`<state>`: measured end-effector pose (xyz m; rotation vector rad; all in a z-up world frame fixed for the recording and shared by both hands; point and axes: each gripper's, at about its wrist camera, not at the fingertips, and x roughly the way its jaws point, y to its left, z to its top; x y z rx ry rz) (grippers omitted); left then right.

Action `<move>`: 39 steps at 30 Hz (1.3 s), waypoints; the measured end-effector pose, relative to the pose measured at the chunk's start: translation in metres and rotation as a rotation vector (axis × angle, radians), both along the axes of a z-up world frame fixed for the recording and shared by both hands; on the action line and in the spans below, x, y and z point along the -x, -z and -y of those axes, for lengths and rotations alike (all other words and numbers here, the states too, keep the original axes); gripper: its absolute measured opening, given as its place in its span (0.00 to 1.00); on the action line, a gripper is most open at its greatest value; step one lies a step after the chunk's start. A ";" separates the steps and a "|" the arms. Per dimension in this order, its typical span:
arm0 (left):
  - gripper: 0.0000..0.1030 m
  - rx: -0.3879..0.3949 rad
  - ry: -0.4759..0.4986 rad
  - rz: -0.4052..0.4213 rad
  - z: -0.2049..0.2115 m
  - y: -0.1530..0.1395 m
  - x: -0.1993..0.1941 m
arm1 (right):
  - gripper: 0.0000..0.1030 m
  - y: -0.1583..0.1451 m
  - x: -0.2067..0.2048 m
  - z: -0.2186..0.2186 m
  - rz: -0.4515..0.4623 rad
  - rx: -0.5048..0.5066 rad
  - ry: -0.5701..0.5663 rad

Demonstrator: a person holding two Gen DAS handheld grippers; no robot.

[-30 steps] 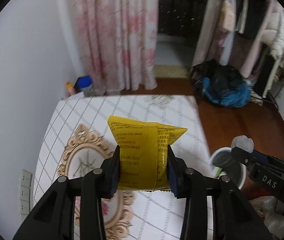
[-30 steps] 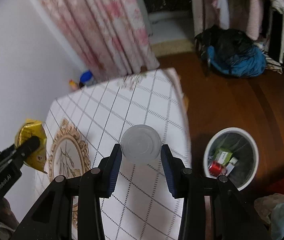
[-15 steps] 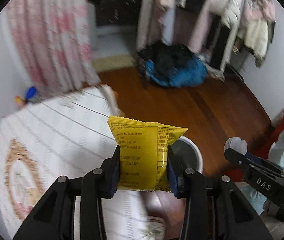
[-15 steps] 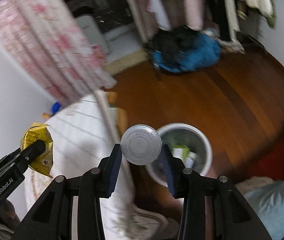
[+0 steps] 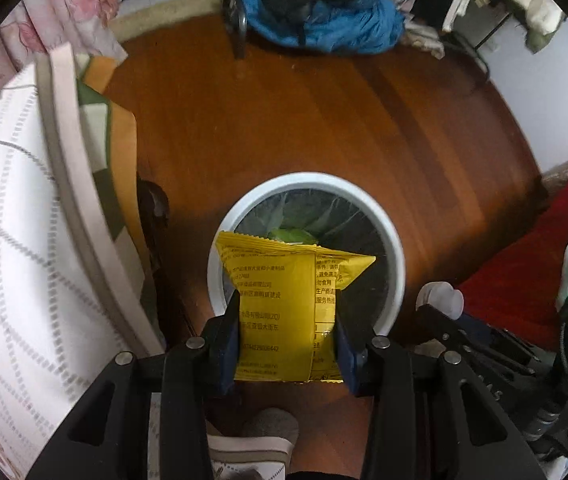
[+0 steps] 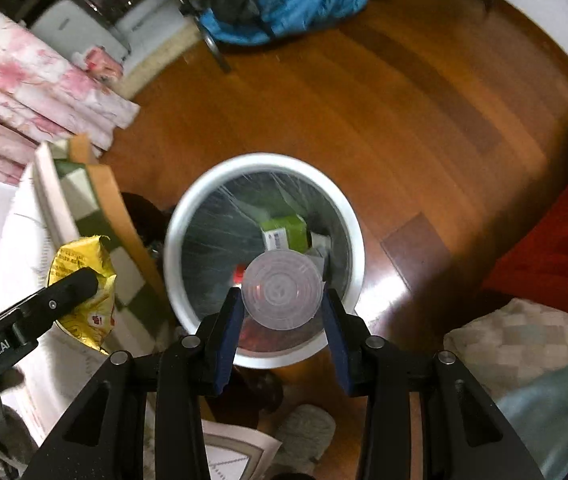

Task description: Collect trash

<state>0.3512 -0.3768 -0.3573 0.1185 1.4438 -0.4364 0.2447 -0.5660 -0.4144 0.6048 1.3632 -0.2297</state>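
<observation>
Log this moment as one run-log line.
left gripper: shut on yellow snack packet | right gripper: shut on clear plastic cup | both above white trash bin | nothing released yet

I see the yellow snack wrapper (image 5: 284, 308) upright above the white bin (image 5: 398, 264); the clear plastic cup (image 6: 282, 290) hangs bottom-on over the lined bin's trash.
</observation>
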 end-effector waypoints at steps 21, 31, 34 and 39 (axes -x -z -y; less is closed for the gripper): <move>0.98 -0.129 0.002 0.106 -0.016 -0.005 0.019 | 1.00 0.015 0.001 -0.007 -0.102 0.079 -0.023; 0.98 -0.075 -0.022 0.221 -0.043 -0.092 0.062 | 1.00 -0.081 0.038 -0.019 0.015 0.092 -0.030; 0.98 -0.046 -0.021 0.251 -0.050 -0.120 0.078 | 1.00 -0.117 0.055 -0.024 0.061 0.091 -0.038; 0.98 0.009 -0.009 0.318 -0.065 -0.177 0.114 | 1.00 -0.184 0.092 -0.035 0.153 0.084 -0.050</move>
